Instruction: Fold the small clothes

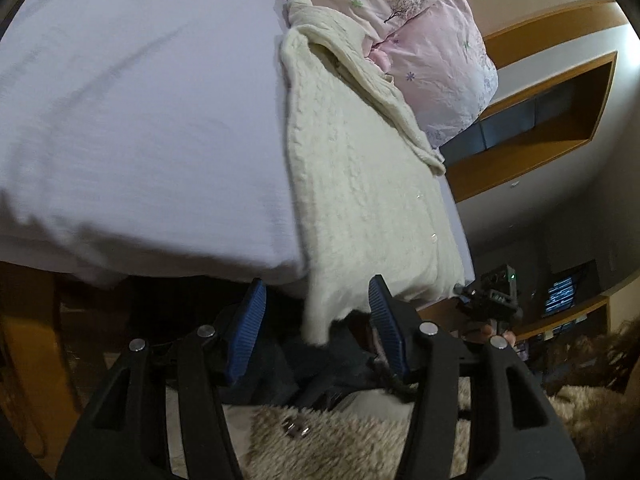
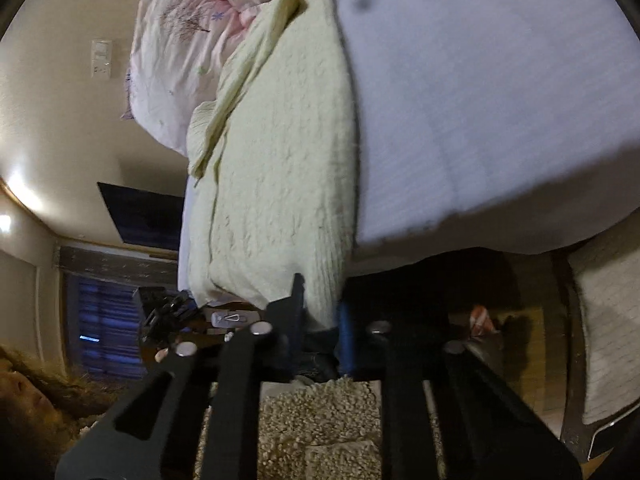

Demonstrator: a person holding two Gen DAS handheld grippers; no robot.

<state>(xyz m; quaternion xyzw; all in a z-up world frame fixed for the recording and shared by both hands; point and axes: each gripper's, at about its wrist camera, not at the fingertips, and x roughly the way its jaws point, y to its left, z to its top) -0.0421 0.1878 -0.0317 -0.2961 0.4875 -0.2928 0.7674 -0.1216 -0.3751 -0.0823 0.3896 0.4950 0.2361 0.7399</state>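
Note:
A cream cable-knit sweater (image 1: 352, 176) lies along the edge of a bed with a pale lilac sheet (image 1: 140, 128); one sleeve is folded over its body. Its near hem hangs over the bed's edge. My left gripper (image 1: 316, 308) is open, its blue pads on either side of the hanging hem corner, not pinching it. In the right wrist view the same sweater (image 2: 280, 168) shows, and my right gripper (image 2: 320, 312) is shut on the sweater's near hem corner at the bed's edge. The right gripper also shows far off in the left wrist view (image 1: 492, 296).
A pink floral pillow (image 1: 432, 40) lies at the head of the bed, touching the sweater's top. A wooden wall recess (image 1: 560, 112) and a dark screen (image 2: 140, 216) are behind. A shaggy beige rug (image 2: 320, 420) lies on the floor below the grippers.

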